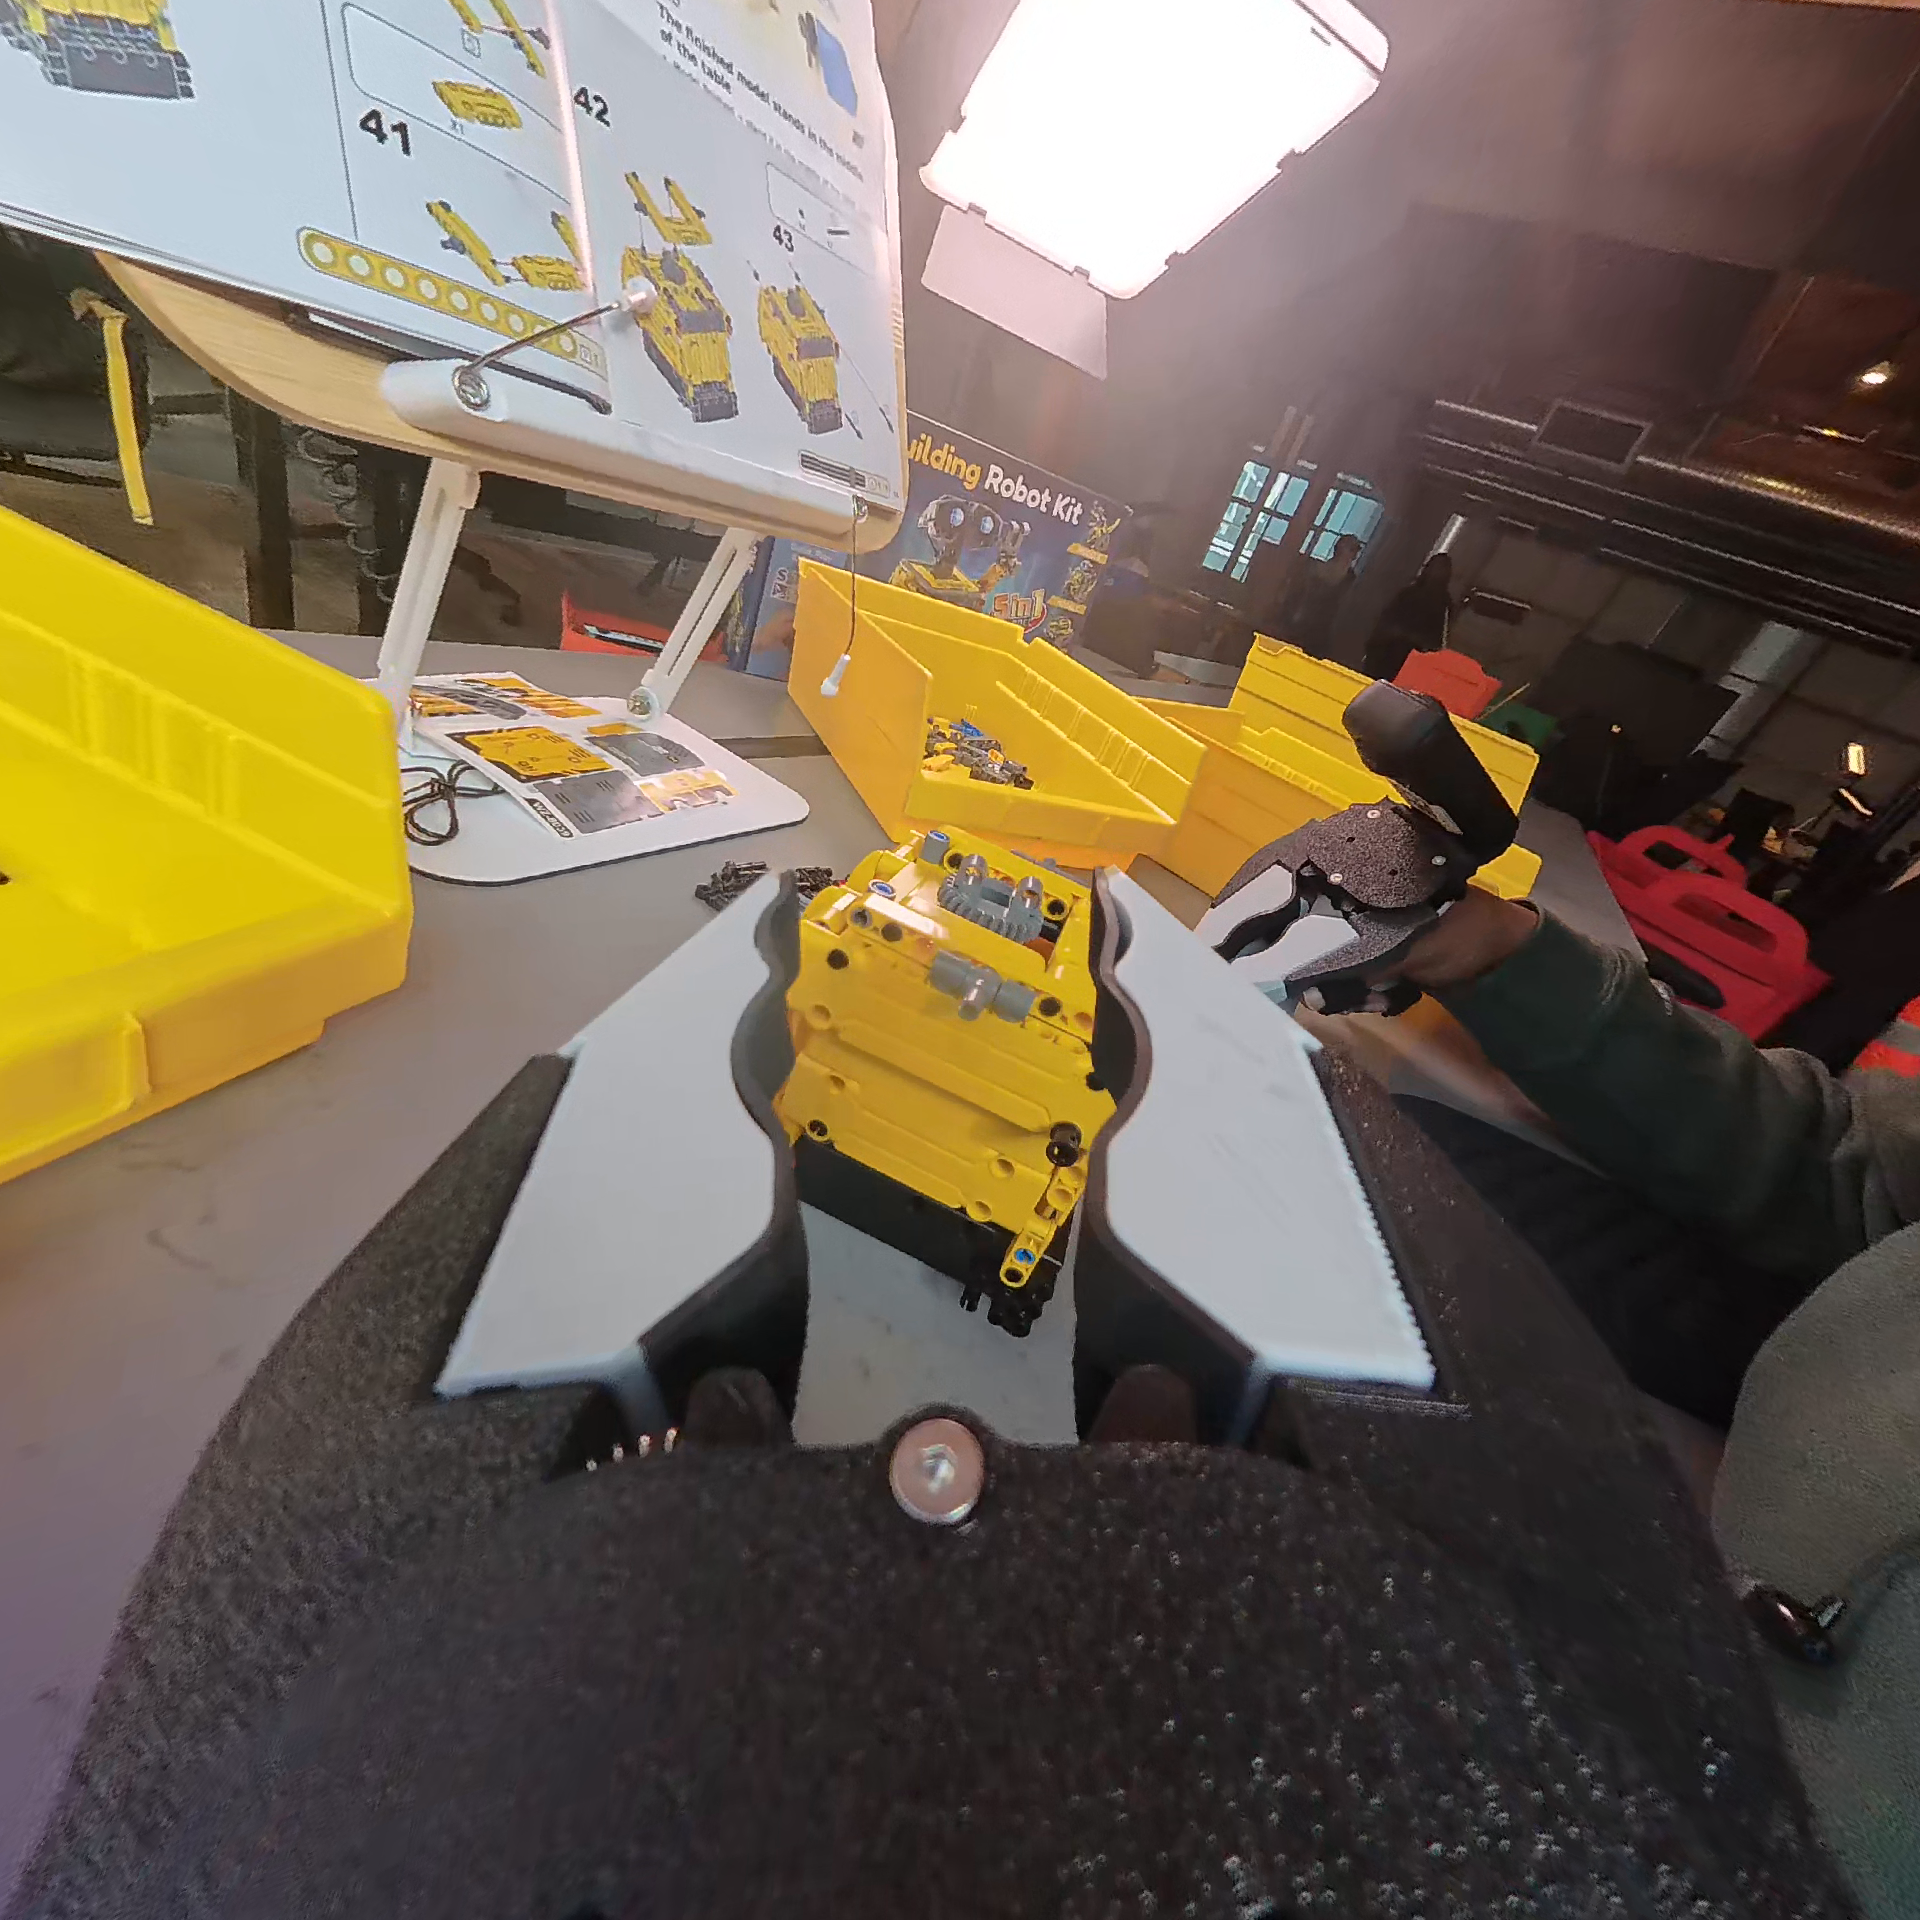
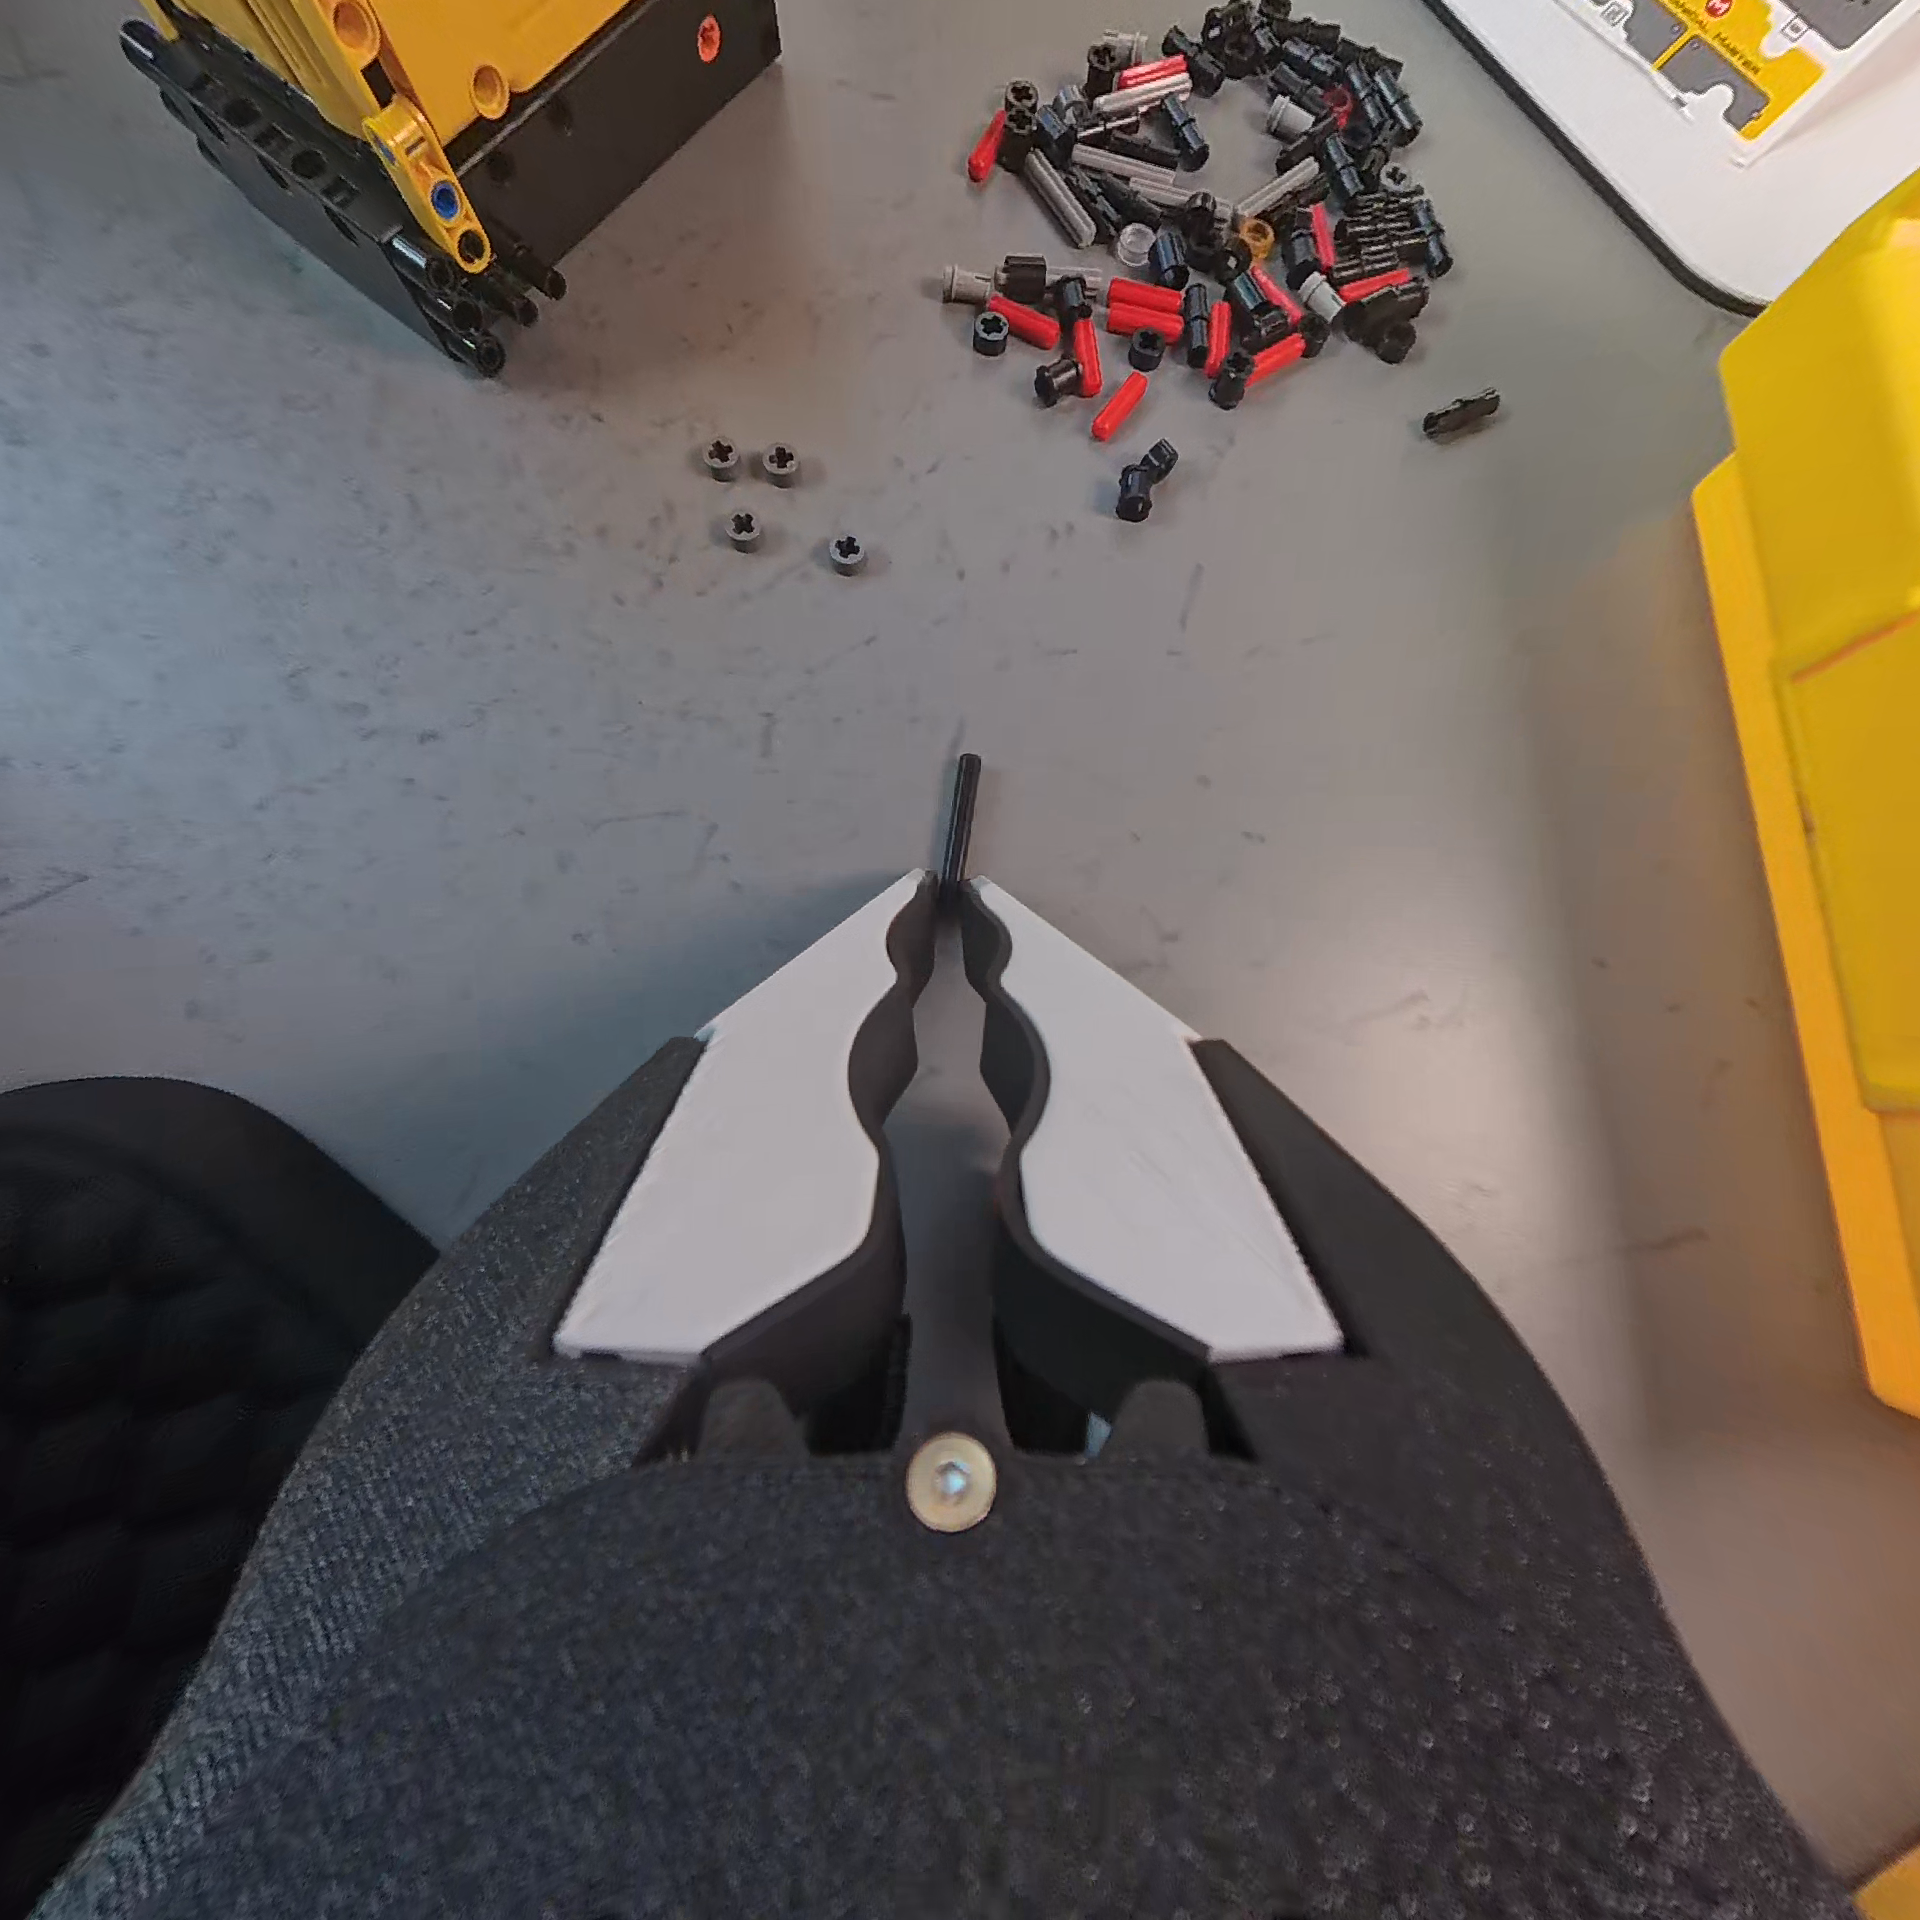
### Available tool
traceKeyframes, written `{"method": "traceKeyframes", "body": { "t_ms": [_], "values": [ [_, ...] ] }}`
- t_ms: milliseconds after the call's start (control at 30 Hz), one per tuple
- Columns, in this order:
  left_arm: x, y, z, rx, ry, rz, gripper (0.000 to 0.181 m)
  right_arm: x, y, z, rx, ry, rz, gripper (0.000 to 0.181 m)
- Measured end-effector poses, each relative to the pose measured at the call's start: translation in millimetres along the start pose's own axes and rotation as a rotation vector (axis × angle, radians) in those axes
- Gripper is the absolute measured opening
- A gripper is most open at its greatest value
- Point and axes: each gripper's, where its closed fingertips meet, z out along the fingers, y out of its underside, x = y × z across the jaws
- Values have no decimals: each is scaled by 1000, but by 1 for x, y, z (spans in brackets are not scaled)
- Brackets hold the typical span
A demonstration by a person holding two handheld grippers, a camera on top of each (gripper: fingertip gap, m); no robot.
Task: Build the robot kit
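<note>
left claw [image 1: 940, 1049]: clamped on yellow brick model [image 1: 935, 1049] by its sides, stiff, likely heavy | right claw [image 2: 948, 883]: pinching thin black axle [image 2: 961, 821], light, slippery, above the surface [image 2: 416, 727] near loose pins [image 2: 1205, 229]

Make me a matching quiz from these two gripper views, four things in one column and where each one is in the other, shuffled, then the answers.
Things:
1. yellow brick model
2. thin black axle
3. four grey bushes
4. red and black pin pile

Places:
A. loose on the table, between model and pile
B. between the left gripper fingers
C. near the white stand base
D. pinched at the right gripper tips

Pairs: 1-B, 2-D, 3-A, 4-C
</note>
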Motion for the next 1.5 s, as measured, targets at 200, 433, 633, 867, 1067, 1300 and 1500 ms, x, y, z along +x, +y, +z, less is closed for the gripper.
{"method": "traceKeyframes", "body": {
  "t_ms": [200, 433, 633, 867, 1067, 1300, 1500],
  "values": [
    [5, 7, 3, -34, 22, 8, 57, 1, -6, 2, 42, 14, -1, 3],
    [10, 21, 9, -101, 37, 41, 64, -8, -23, 5, 146, -22, 33, 3],
    [10, 27, 11, -134, 28, 69, 68, -5, -31, 3, 192, 5, 34, 3],
    [9, 29, 11, -145, 3, 111, 56, -2, -37, -2, 240, 26, 40, 3],
    [8, 30, 9, -159, 6, 98, 32, 0, -40, -3, 255, 40, 35, 3],
    [11, 33, 9, -182, 22, 110, 17, 2, -42, -4, 274, 50, 34, 3],
    [11, 33, 9, -181, 25, 107, 16, 2, -43, -5, 284, 55, 32, 3]
  ]
}}
